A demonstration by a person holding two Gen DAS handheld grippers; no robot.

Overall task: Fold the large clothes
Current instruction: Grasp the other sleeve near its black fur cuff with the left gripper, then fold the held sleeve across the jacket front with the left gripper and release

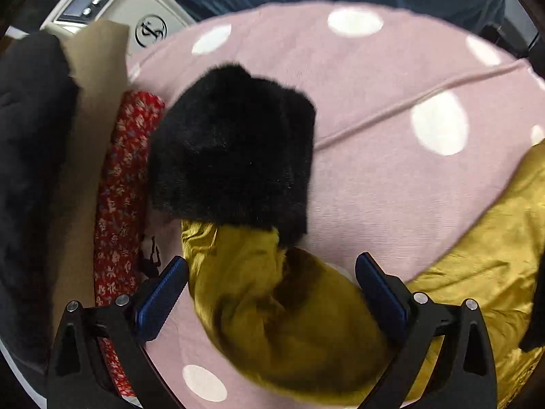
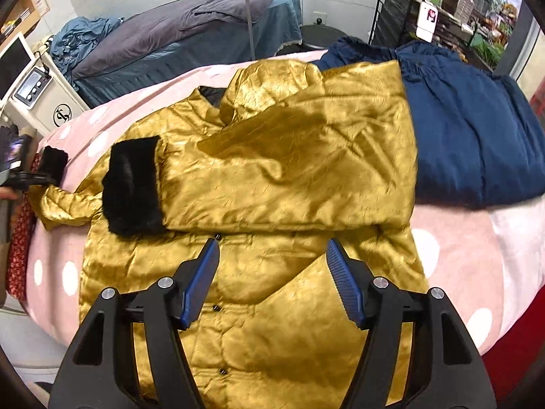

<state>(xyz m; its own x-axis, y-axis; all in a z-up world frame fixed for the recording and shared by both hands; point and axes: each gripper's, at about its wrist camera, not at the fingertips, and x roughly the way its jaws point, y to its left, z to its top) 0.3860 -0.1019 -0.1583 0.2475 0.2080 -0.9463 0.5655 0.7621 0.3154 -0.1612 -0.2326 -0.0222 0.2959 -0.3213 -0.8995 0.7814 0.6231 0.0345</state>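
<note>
Between the left fingers (image 1: 163,293) lies the gold sleeve (image 1: 272,306), ungripped.

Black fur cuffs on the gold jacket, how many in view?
2. One cuff ends the sleeve folded across the jacket's front. The other cuff ends the sleeve stretched out sideways on the pink spotted cover, just ahead of the left tongs.

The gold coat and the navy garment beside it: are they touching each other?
Touching. In the right wrist view, the folded-over edge of the gold coat lies directly against the navy garment and overlaps it, with no pink bedcover showing between them.
</note>
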